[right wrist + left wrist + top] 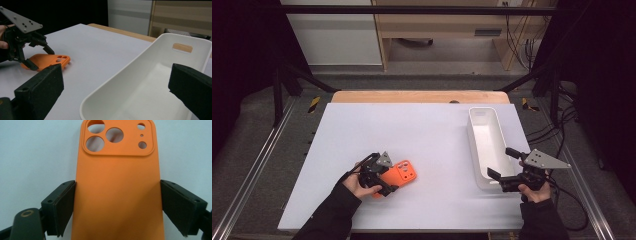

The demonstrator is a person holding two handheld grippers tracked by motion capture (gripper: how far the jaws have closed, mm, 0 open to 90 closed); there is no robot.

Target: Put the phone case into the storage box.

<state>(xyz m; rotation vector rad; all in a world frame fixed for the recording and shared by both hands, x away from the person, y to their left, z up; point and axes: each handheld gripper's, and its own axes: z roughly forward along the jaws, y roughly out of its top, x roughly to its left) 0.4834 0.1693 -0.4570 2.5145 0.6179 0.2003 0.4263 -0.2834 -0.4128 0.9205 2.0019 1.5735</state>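
Observation:
An orange phone case (403, 171) lies flat on the white table, back up, its camera cut-outs pointing away from the person. My left gripper (387, 174) reaches over its near end. In the left gripper view the two black pads (63, 207) press against the long edges of the case (117, 195), one on each side. My right gripper (500, 162) stands open at the near end of a long white bin (472, 131), nothing between its jaws. The right gripper view looks over the bin's rim (120, 75) to the case (53, 60) and the left gripper (42, 59) farther off.
The bin is empty and runs away from the person along the table's right side. A wooden strip (419, 96) borders the far edge of the white tabletop (412, 130). Metal frame rails run along both sides.

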